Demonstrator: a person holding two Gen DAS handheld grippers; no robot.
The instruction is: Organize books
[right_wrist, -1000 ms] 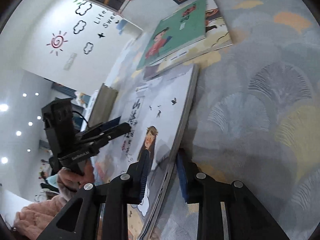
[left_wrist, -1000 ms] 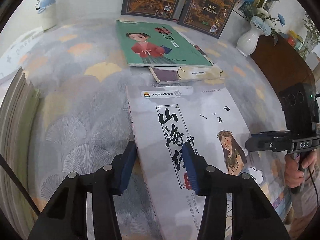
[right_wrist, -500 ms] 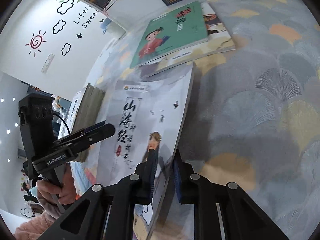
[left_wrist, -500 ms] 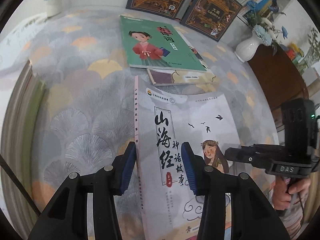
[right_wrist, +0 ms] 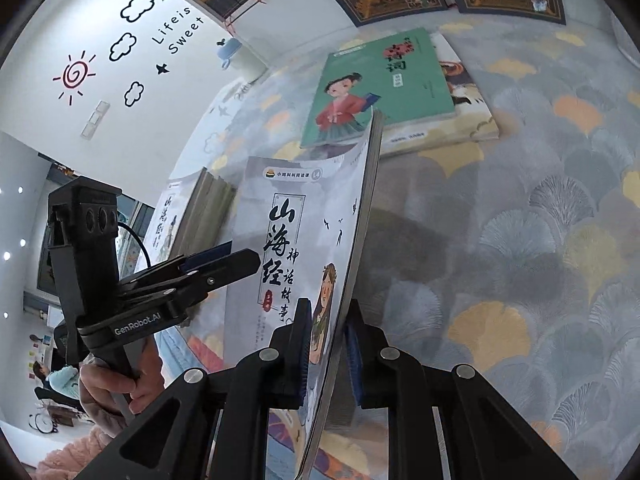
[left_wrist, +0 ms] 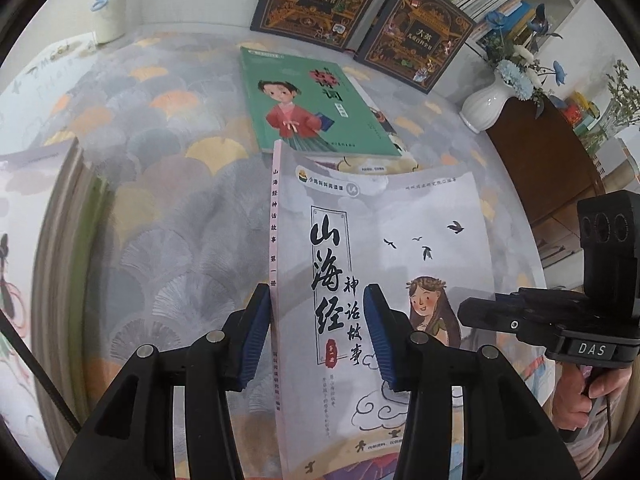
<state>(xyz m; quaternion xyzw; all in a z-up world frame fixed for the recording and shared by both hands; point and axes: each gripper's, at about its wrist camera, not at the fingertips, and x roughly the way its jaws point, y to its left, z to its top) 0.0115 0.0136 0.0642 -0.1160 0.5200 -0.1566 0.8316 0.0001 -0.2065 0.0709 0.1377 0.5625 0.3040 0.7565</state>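
Note:
A pale grey book (left_wrist: 400,220) with black brush lettering and a drawn girl is held up off the patterned cloth (left_wrist: 160,200). My left gripper (left_wrist: 316,292) has the spine side: one pad lies against the spine, the other on the front cover. My right gripper (right_wrist: 328,306) is shut on the page edge of the same book (right_wrist: 296,208), which stands nearly edge-on between its pads. Each gripper shows in the other's view: the right gripper (left_wrist: 466,314) at the book's right edge, the left gripper (right_wrist: 240,260) at its left edge. A green book (left_wrist: 316,108) lies flat beyond.
The green book (right_wrist: 380,84) rests on a cream book (right_wrist: 460,128). A stack of books (left_wrist: 68,240) stands at the left. Two dark ornate books (left_wrist: 320,0) lean on the back wall. A white vase (left_wrist: 484,108) and a brown cabinet (left_wrist: 548,172) are at the right.
Both grippers have risen with the grey book, which has come up off the cloth and tilted. The right jaws have narrowed onto its page edge.

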